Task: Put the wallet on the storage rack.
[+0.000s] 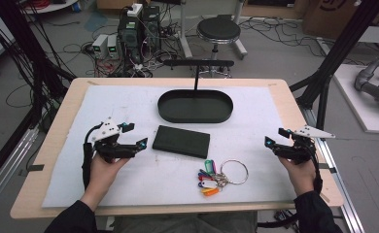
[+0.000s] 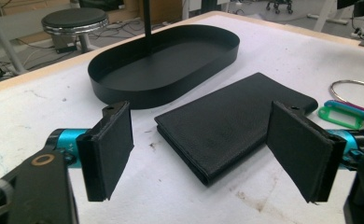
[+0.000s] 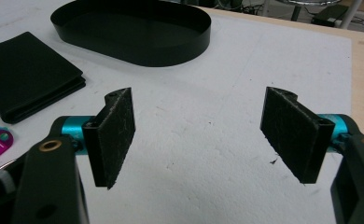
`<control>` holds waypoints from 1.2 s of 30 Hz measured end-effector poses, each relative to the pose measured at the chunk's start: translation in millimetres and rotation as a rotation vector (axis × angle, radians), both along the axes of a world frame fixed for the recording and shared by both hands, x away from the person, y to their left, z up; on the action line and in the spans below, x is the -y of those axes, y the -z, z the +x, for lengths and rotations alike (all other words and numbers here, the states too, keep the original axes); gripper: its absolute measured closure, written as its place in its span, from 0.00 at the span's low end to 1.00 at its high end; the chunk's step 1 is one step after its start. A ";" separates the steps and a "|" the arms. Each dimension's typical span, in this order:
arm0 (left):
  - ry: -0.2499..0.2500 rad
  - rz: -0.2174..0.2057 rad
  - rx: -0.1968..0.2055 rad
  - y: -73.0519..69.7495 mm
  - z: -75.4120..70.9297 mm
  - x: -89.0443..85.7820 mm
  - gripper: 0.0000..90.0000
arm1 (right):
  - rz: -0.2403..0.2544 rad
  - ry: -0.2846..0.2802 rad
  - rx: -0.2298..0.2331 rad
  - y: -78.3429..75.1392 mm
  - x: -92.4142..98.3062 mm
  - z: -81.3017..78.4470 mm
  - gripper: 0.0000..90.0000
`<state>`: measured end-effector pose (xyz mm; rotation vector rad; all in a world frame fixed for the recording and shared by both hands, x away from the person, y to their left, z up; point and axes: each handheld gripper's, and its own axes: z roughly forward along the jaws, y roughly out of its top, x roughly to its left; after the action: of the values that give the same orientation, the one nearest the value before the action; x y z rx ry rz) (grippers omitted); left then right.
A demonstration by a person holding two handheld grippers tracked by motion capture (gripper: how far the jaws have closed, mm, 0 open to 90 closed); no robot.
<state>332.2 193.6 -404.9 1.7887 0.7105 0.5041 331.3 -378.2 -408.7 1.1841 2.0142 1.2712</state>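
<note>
High view, taken from left to right: the left gripper (image 1: pixel 130 135) sits low over the white mat (image 1: pixel 105 179), jaws spread wide with nothing between them, pointing toward the black wallet (image 1: pixel 181 141), which lies flat on the mat just beside its tips but apart from them. Behind the wallet stands the black oval tray (image 1: pixel 196 106), a thin post rising from its far side. In front and slightly right of the wallet lies the key ring (image 1: pixel 234 171) with its bunch of coloured tags (image 1: pixel 208 177). At the far right the right gripper (image 1: pixel 273 137) rests near the mat's edge, jaws likewise wide apart and empty, well apart from the keys. Left gripper view shows the wallet between and beyond the two open pads (image 2: pixel 109 148), untouched
</note>
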 end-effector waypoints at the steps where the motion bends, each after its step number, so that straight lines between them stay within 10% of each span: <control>1: 0.002 0.004 -0.001 0.8 0.1 0.7 0.26 | 0.000 0.000 0.000 0.0 0.0 0.0 0.30; 21: 0.013 0.078 -0.014 24.3 7.0 23.0 0.34 | -0.015 0.001 -0.007 2.5 4.6 -4.8 0.30; 36: 0.014 0.099 -0.106 35.8 15.5 29.2 0.37 | -0.030 -0.017 -0.017 4.1 1.6 -5.2 0.30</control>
<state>347.8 164.4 -440.7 1.9227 0.7562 0.4444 326.1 -379.8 -412.8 1.1697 2.0523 1.2385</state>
